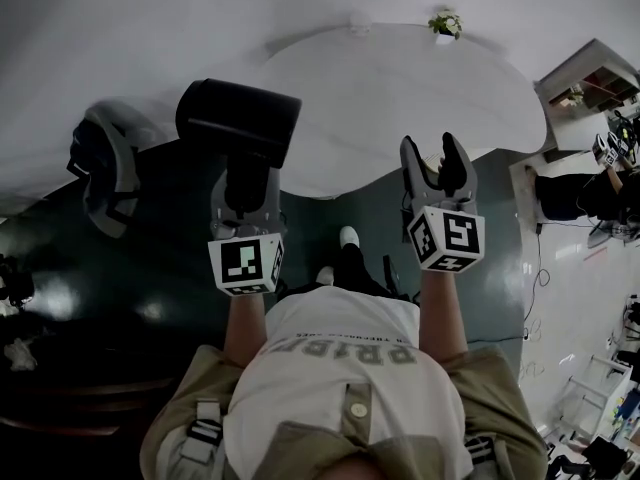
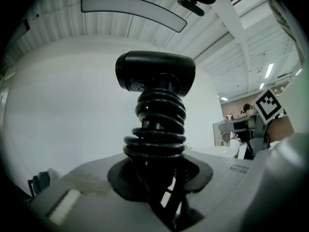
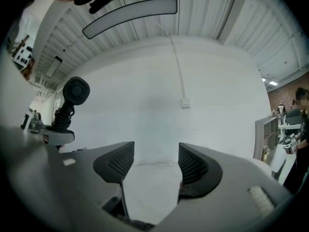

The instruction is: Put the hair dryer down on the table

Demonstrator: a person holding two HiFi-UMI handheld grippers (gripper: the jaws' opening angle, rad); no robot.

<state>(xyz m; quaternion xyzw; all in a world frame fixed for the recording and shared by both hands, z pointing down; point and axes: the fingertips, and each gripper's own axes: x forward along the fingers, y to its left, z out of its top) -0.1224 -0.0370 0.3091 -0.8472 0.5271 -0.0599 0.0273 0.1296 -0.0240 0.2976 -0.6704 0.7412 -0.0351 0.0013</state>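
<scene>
A black hair dryer [image 1: 238,118] stands upright in my left gripper [image 1: 245,190], held by its handle over the near edge of the white table [image 1: 420,88]. In the left gripper view its barrel [image 2: 155,71] tops a handle wrapped in coiled black cord [image 2: 157,124], and my left gripper [image 2: 157,180] is shut on that handle. My right gripper [image 1: 438,168] hovers at the table's near edge, and its jaws stand apart with nothing between them. In the right gripper view the right gripper [image 3: 155,164] shows bare tabletop [image 3: 149,178] in its gap, with the hair dryer [image 3: 75,92] off to the left.
An office chair [image 1: 105,163] stands left of the table. A small potted plant [image 1: 445,23] sits at the table's far edge. Shelves and desks [image 1: 590,88] are at the right, with a person [image 3: 301,124] beside them. The floor under me is dark.
</scene>
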